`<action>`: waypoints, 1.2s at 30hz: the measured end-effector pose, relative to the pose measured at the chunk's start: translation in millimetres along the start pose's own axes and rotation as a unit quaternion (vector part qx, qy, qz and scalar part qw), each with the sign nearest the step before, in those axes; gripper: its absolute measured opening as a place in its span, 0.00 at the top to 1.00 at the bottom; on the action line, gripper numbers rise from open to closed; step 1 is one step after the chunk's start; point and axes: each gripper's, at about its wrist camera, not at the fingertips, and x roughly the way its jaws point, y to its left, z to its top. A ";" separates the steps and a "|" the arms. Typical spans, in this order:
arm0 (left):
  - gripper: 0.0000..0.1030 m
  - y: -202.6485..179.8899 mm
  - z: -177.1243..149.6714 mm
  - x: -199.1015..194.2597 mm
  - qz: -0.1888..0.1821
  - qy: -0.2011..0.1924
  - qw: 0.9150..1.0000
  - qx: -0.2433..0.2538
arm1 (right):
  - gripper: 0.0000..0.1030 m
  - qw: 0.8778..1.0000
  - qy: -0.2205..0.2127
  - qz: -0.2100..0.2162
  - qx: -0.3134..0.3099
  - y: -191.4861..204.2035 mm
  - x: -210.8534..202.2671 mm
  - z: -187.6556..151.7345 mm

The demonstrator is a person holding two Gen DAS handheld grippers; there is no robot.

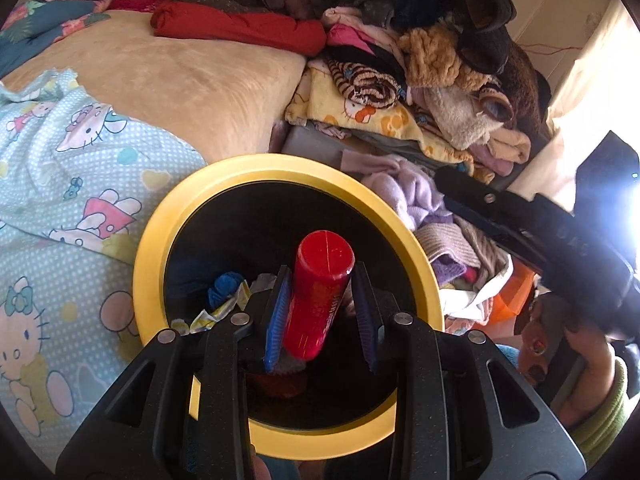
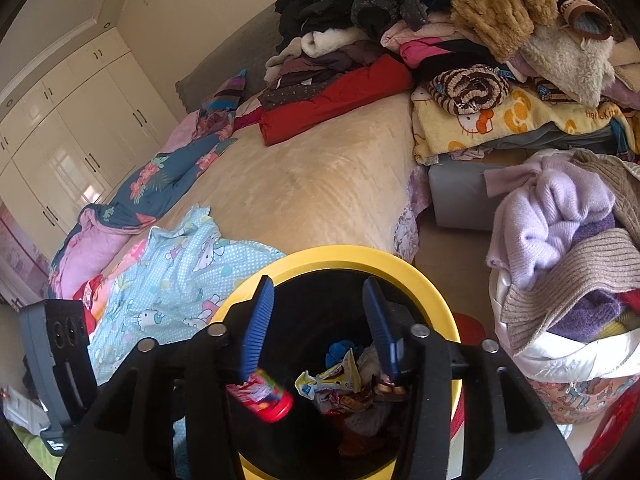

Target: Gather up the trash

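L gripper (image 1: 320, 312) pinches red canister (image 1: 320, 292) upright over yellow-rimmed bin (image 1: 152, 240). R gripper (image 2: 320, 328) spread, nothing btwn pads; small red-capped container (image 2: 266, 398) blurred just below its L finger, inside bin mouth w/ wrappers (image 2: 340, 384). Risk: canister tilted, could strike rim on release & bounce onto bed (image 1: 180, 80).

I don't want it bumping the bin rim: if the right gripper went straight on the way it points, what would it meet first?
Probably the trash inside the yellow-rimmed bin: the right gripper, fingers open, points into its mouth at the wrappers, clear of the rim. Depth is uncertain.
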 end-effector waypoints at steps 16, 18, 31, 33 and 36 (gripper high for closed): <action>0.11 -7.9 -2.2 -34.2 0.037 -0.032 0.998 0.043 | 0.16 0.999 -0.039 -0.031 -0.018 5.9 -38.4 -14.5; 0.11 -4.2 -4.2 -41.5 0.047 -0.039 0.997 0.043 | 0.13 0.998 -0.047 -0.033 -0.023 10.2 -43.6 -16.3; 0.11 20.8 -22.8 -100.2 0.096 -0.097 0.990 0.036 | 0.06 0.992 -0.102 -0.045 -0.059 47.4 -68.1 -34.1; 0.11 26.0 -26.6 -109.9 0.107 -0.109 0.988 0.031 | 0.06 0.991 -0.107 -0.042 -0.073 58.3 -68.6 -41.0; 0.11 36.9 -32.8 -126.2 0.122 -0.132 0.984 0.021 | 0.06 0.987 -0.122 -0.040 -0.098 76.5 -70.7 -52.3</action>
